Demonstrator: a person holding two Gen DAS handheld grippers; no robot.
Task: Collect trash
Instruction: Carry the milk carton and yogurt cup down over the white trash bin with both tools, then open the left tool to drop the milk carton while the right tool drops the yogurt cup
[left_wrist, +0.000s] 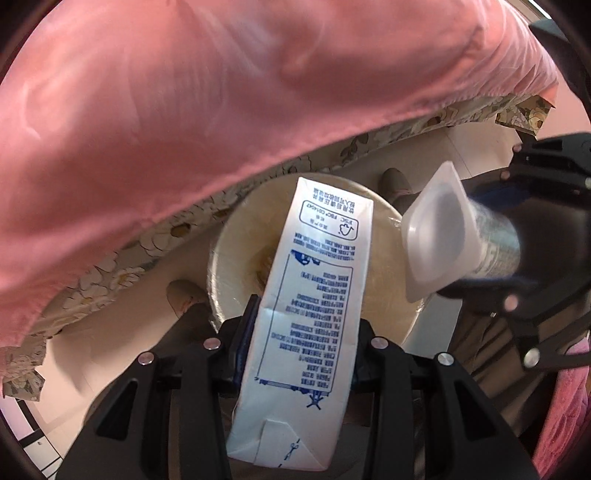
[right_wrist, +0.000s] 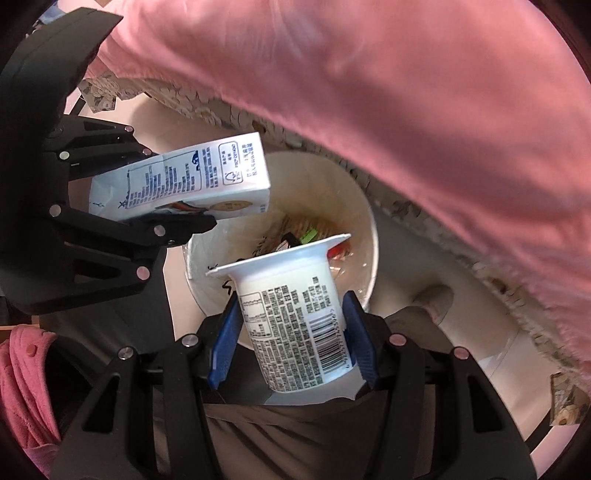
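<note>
My left gripper (left_wrist: 306, 325) points down and is shut on a white milk carton (left_wrist: 310, 295) with blue print. The carton hangs over a cream trash bin (left_wrist: 221, 251) on the floor. At the right, my right gripper (left_wrist: 491, 243) holds a white yogurt cup (left_wrist: 436, 236) above the bin's edge. In the right wrist view, the blue pads (right_wrist: 360, 339) of the right gripper (right_wrist: 291, 332) press both sides of the yogurt cup (right_wrist: 295, 325). Below it, the bin (right_wrist: 365, 229) holds several wrappers (right_wrist: 303, 229). The left gripper (right_wrist: 162, 184) grips the carton (right_wrist: 192, 177) at the left.
A pink cloth (left_wrist: 184, 110) over a floral tablecloth (left_wrist: 147, 251) overhangs right next to the bin. A person's shoes (left_wrist: 395, 181) (left_wrist: 184, 295) stand on the pale floor beside the bin. A pink fuzzy sleeve (right_wrist: 26, 387) shows at the left.
</note>
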